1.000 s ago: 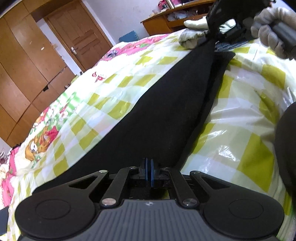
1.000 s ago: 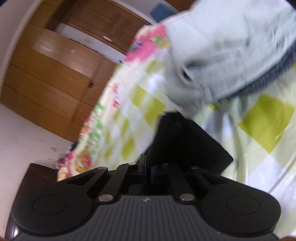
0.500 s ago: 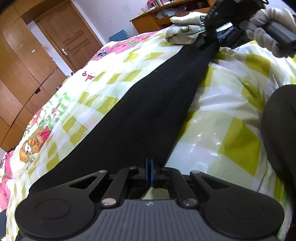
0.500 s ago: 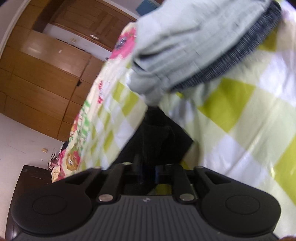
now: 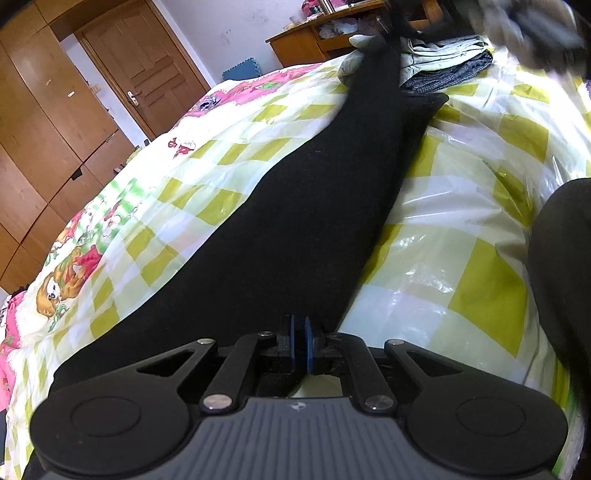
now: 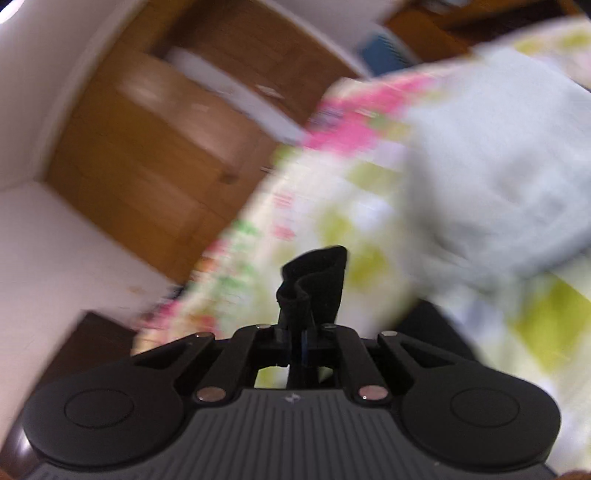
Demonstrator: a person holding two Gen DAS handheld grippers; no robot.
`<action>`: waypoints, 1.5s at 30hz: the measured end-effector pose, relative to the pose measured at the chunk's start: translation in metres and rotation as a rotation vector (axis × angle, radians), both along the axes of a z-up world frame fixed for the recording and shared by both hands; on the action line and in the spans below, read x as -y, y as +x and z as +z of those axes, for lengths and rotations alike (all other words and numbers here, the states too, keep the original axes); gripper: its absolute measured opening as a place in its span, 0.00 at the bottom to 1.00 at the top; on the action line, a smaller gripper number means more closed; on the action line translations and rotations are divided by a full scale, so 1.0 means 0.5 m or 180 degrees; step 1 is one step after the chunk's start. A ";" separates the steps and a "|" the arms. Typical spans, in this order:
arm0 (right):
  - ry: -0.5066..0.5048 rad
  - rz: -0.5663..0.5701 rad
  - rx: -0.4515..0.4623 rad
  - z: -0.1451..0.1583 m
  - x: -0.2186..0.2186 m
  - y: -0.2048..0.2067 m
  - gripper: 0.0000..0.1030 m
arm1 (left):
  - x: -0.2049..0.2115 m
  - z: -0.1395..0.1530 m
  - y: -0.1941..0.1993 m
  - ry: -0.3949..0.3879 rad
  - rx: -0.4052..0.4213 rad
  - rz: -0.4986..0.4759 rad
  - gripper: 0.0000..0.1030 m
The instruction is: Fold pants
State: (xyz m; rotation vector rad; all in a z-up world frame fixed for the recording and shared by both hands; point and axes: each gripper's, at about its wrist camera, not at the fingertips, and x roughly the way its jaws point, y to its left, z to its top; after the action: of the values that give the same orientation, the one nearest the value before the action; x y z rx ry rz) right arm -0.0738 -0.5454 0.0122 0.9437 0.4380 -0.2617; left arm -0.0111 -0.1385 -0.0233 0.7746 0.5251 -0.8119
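Black pants (image 5: pixel 314 206) lie stretched along the bed, running from my left gripper up to the far end. My left gripper (image 5: pixel 301 345) is shut on the near end of the pants, low over the cover. My right gripper (image 6: pixel 297 345) is shut on the far end, and a bunched tip of black cloth (image 6: pixel 314 280) sticks up past its jaws. In the left wrist view the right gripper (image 5: pixel 402 22) holds that end lifted above the bed, with a gloved hand (image 5: pixel 528 33) blurred at the top right.
The bed cover (image 5: pixel 461 206) is yellow-green checked with pink cartoon prints. A stack of folded pale and dark clothes (image 5: pixel 447 59) lies beside the far end of the pants; it also shows in the right wrist view (image 6: pixel 498 173). Wooden wardrobe, door (image 5: pixel 147 70) and desk stand behind.
My right gripper has lifted the far end of the pants up off the bed, and its view has swung and blurred. My left gripper keeps its hold in place.
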 end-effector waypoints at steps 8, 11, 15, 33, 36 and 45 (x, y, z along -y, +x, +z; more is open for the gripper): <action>0.0082 -0.0319 -0.0258 -0.045 0.019 -0.060 0.39 | -0.005 0.004 -0.002 0.0045 0.0033 -0.0015 0.23; 0.0237 -0.0207 -0.0175 -0.044 -0.007 -0.084 0.57 | -0.018 0.012 -0.004 0.0037 0.0052 -0.0004 0.23; 0.0309 -0.0117 -0.0239 -0.075 -0.041 -0.048 0.62 | -0.033 0.012 0.003 0.0023 0.0032 0.0088 0.23; 0.0538 0.0167 0.0928 0.079 -0.087 -0.003 0.08 | -0.093 0.051 0.016 -0.0148 0.0202 0.0430 0.26; 0.0603 0.0061 0.0402 0.017 -0.056 0.032 0.09 | -0.093 0.016 0.013 -0.0093 -0.0009 0.0435 0.28; 0.0525 0.0536 0.0973 0.205 -0.100 0.154 0.09 | -0.090 0.049 0.029 -0.0151 0.0195 0.0401 0.29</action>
State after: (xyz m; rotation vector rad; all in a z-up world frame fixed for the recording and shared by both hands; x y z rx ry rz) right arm 0.0033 -0.4955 0.1146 1.0811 0.2571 0.0738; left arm 0.0036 -0.0934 0.0012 0.7131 0.4932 -0.6798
